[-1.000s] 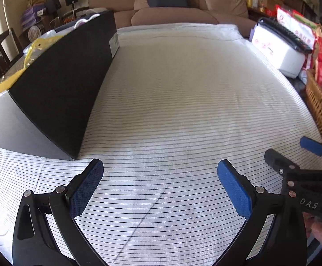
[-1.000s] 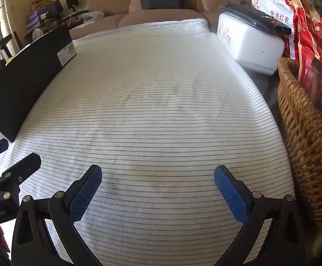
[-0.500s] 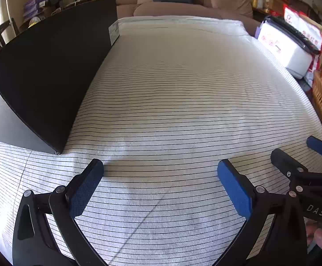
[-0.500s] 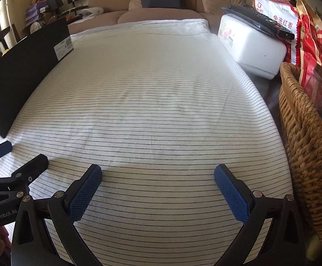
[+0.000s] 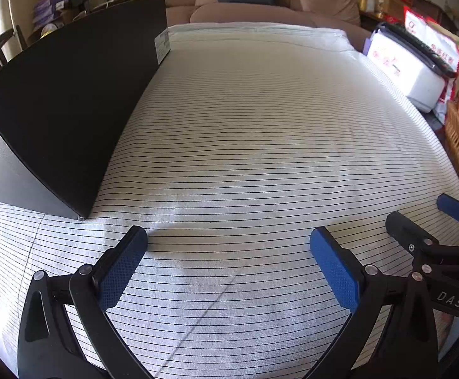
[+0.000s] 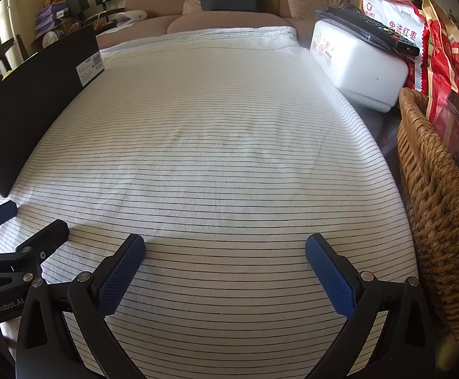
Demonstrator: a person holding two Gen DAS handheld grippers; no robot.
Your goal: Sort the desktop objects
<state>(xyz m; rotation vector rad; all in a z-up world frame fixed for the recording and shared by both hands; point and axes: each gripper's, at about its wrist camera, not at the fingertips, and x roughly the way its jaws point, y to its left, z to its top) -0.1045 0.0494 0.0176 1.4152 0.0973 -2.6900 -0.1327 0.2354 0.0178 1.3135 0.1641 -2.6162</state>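
My left gripper [image 5: 229, 246] is open and empty, low over the near edge of the striped white cloth [image 5: 261, 126]. My right gripper [image 6: 224, 246] is open and empty too, just to the right of the left one; it shows in the left wrist view [image 5: 425, 221], and the left gripper shows in the right wrist view [image 6: 30, 221]. A large black box [image 5: 71, 101] stands on the left edge of the cloth, also seen in the right wrist view [image 6: 30, 94]; what is inside is hidden.
A white tissue box [image 6: 355, 66] with a black remote [image 6: 368, 28] on top sits at the far right. A wicker basket [image 6: 434, 208] with red snack bags [image 6: 438, 57] stands along the right edge. A brown sofa [image 6: 229, 6] is behind the table.
The left gripper has dropped lower and nearer the black box, so the box's contents are hidden now. The right gripper drifted slightly lower. Both jaws stayed open.
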